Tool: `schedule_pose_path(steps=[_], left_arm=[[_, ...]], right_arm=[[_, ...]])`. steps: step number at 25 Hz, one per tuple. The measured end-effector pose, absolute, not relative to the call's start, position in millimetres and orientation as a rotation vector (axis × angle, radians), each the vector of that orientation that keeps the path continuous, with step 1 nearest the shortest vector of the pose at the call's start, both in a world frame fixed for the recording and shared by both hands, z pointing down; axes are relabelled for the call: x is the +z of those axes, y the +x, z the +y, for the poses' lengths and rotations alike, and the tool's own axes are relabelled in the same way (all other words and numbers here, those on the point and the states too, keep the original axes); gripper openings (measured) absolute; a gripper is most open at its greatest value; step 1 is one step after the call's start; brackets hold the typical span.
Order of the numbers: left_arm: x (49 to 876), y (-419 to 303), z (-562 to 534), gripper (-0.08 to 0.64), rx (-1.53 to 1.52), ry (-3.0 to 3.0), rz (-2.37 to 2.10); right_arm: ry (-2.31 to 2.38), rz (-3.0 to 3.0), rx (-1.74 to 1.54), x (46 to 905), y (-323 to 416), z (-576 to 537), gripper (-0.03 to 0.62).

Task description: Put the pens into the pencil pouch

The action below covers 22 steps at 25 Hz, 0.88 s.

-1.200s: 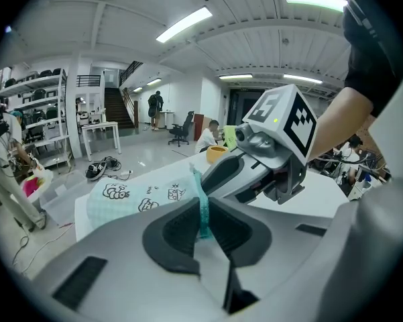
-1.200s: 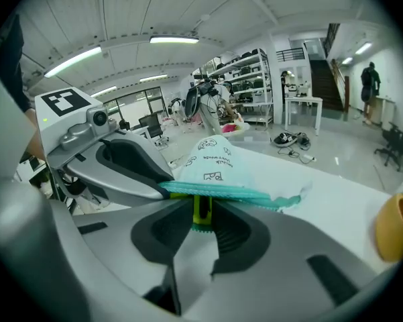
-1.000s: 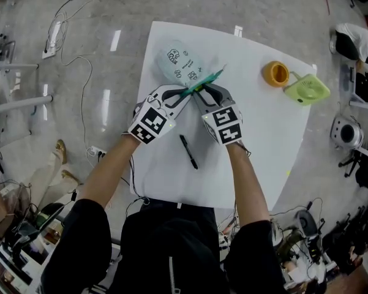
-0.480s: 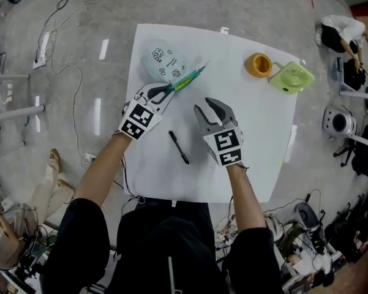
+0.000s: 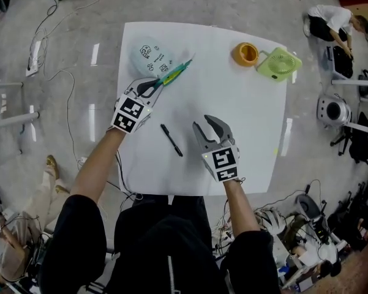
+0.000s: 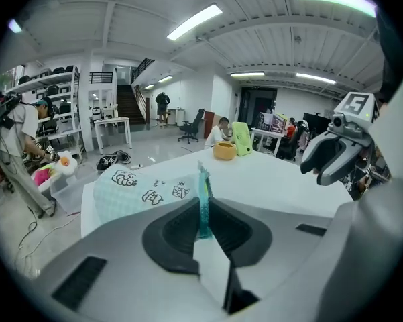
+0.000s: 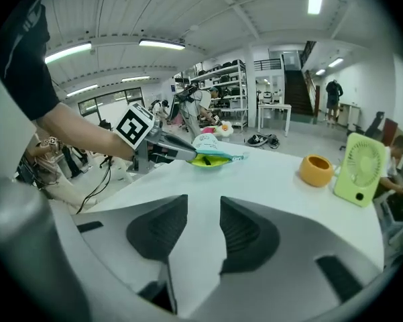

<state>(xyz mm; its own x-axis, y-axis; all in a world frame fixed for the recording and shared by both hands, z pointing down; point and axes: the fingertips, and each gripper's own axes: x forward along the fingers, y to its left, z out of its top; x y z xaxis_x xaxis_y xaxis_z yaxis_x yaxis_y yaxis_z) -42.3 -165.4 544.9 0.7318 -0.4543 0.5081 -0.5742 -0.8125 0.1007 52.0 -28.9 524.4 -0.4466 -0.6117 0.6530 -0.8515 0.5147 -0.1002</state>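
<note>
A pale blue pencil pouch (image 5: 148, 55) with doodles lies at the table's far left. My left gripper (image 5: 157, 86) is shut on the pouch's teal zipper edge (image 5: 176, 73) and holds the mouth up. That teal strip (image 6: 203, 203) stands pinched between the jaws in the left gripper view. The yellow-green mouth (image 7: 211, 158) shows something dark inside. A black pen (image 5: 171, 139) lies loose on the table between my hands. My right gripper (image 5: 203, 124) hovers right of the pen; its jaws have just been opening and nothing is between them (image 7: 202, 210).
An orange cup (image 5: 245, 54) and a green desk fan (image 5: 279, 63) stand at the table's (image 5: 245, 115) far right. Cables, chairs and gear lie on the floor around it. A person crouches at the far right (image 5: 330, 18).
My right gripper has let go of the pouch's mouth and drawn back toward me, to the right of the black pen. The left gripper has kept its hold on the zipper edge.
</note>
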Motion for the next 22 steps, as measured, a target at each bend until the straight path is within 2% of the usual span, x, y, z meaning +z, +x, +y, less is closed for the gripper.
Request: schedule_pose_path(steps=[22], left_arm=[[560, -41, -165, 0.055, 0.710, 2.681, -0.768]], right_arm=[[0.980, -2.087, 0.725, 607, -5, 105, 0.161]])
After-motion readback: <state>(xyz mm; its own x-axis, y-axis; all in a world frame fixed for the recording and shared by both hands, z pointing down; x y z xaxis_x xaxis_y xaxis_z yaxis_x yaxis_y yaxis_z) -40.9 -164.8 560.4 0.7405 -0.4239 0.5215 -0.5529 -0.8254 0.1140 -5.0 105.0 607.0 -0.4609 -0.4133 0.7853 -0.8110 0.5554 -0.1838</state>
